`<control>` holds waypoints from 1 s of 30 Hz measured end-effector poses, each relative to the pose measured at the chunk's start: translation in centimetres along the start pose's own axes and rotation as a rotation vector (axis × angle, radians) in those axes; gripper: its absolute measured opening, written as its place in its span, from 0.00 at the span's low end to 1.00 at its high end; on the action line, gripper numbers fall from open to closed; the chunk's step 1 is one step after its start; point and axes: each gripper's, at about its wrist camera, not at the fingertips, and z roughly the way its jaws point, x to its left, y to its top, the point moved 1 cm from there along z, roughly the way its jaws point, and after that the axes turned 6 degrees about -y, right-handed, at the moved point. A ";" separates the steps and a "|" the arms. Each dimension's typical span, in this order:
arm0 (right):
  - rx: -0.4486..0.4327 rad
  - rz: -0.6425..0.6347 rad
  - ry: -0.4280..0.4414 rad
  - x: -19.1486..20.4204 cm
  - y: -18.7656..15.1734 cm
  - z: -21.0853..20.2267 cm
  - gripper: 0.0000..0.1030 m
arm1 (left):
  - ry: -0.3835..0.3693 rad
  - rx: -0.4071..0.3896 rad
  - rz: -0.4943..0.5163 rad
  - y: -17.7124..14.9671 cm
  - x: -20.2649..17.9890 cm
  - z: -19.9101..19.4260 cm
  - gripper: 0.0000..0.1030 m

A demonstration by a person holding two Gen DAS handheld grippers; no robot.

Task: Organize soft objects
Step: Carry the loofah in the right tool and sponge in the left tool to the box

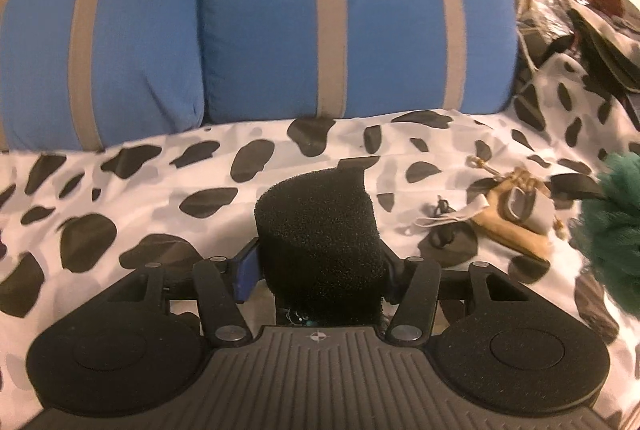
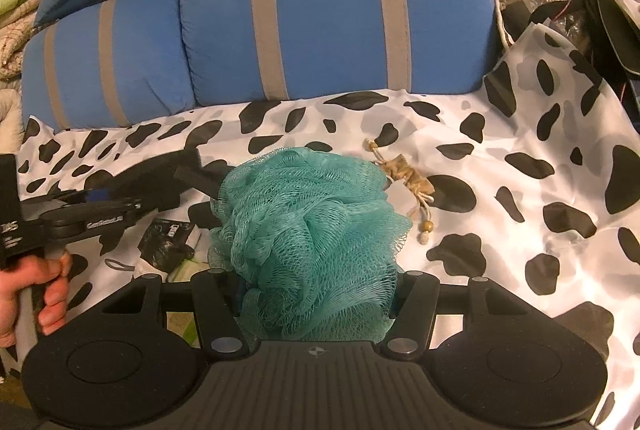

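blue cushions (image 1: 352,26) with grey stripes are filling the top of both views from ten to two o'clock, and a cow-print sheet (image 1: 132,186) is spreading below them as the working surface. a teal mesh pouf (image 2: 316,234) is sitting dead centre in the right wrist view, bulging out between the fingers of the right gripper (image 2: 318,282); its jaws are pinching the pouf's lower folds, part-way spread around the bulk. a black foam sponge (image 1: 320,238) is sitting in the left gripper (image 1: 320,270), whose jaws are pressing on its flanks, with one blue pad (image 1: 246,274) showing at nine o'clock of it. the sponge's long axis is running away from the camera toward twelve o'clock, its rounded end pointing at the cushions. the pouf is roughly round, so no clear axis is showing. a tan drawstring pouch (image 2: 408,178) is lying on the sheet at two o'clock of the pouf, near but apart.

judging the step as carrying both soft things to a resting place: squeezing only enough to hold is looking wise, since foam and mesh are compressing easily and may slip; keeping the two grippers apart is avoiding a tangle with the mesh.
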 end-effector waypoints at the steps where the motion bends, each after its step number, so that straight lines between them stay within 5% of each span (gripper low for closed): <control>1: -0.001 -0.001 0.001 0.1 0.0 -0.1 0.59 | 0.001 -0.004 0.015 -0.1 -0.3 -0.4 0.54; 12: -0.001 0.002 0.024 0.9 -0.6 -0.8 0.59 | -0.021 -0.048 0.095 -0.8 -2.1 -4.6 0.54; 30: 0.029 0.001 0.071 2.7 -3.6 -3.7 0.59 | -0.034 0.000 -0.005 -3.4 -1.7 -11.2 0.54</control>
